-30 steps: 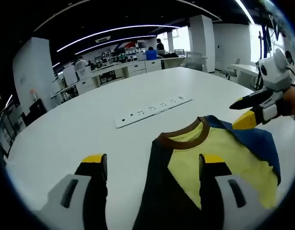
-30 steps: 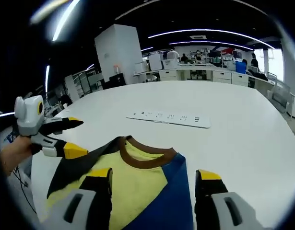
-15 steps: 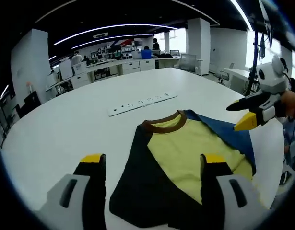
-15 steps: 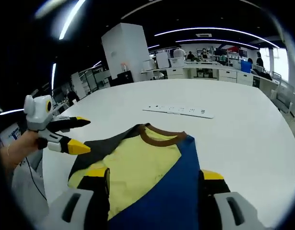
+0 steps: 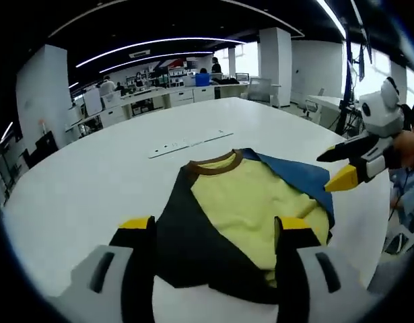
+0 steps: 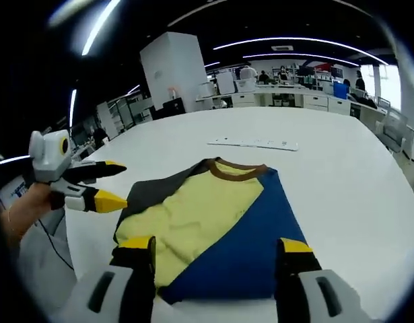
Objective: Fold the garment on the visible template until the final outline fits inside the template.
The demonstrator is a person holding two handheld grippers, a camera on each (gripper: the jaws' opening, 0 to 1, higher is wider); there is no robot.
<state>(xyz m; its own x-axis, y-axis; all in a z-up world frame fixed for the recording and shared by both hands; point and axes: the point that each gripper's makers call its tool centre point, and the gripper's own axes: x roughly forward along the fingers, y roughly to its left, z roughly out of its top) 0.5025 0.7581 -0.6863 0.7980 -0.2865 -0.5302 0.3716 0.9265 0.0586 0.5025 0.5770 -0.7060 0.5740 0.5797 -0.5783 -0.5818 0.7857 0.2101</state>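
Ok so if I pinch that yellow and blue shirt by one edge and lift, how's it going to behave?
The shirt lies flat with soft wrinkles, so it will probably droop and fold over itself rather than hold shape. It looks like thin fabric, likely light. On the smooth white table, a push would probably bunch it up rather than slide it whole.
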